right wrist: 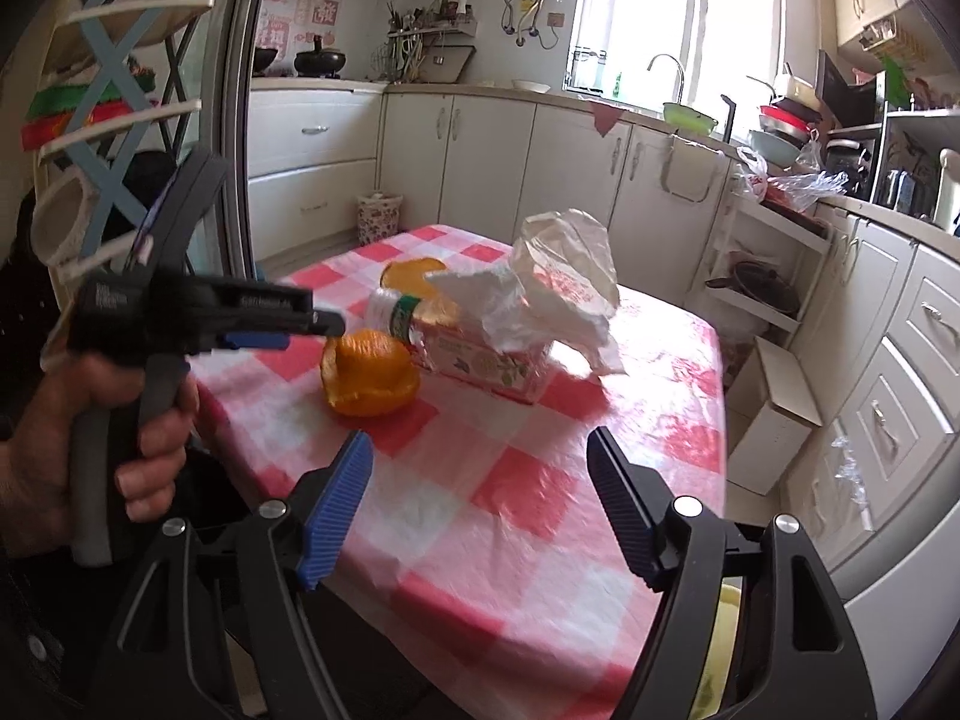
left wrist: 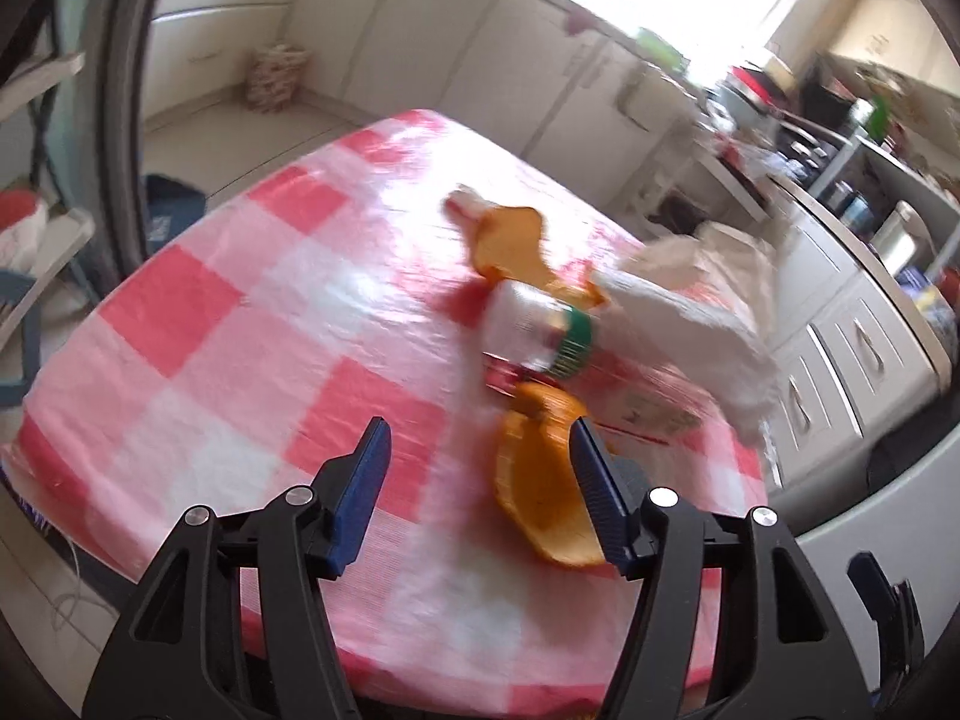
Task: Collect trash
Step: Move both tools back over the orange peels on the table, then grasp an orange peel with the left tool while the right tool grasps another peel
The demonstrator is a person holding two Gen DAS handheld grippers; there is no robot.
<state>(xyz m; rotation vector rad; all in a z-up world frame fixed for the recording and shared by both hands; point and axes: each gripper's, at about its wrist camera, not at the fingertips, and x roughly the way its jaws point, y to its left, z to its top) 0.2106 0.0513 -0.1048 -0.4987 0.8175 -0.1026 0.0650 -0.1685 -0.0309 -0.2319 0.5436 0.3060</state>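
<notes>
Left wrist cam sits low and close over the counter (left wrist: 240, 312), looking forward and down across the checked cloth; its own gripper (left wrist: 480, 480) fills the bottom of frame, with the near orange peel (left wrist: 540, 480) against the inner face of the right finger. Heavy motion blur there. Right wrist cam sits further back and higher, off the counter's (right wrist: 540, 480) near corner, facing the window wall; its gripper (right wrist: 480, 498) is bottom centre, the left gripper (right wrist: 324, 324) enters mid-left. Both views share peel (right wrist: 369, 381), bottle (left wrist: 528, 324) (right wrist: 390, 312), tissue box (left wrist: 654, 414) (right wrist: 486, 366), cabinets.
</notes>
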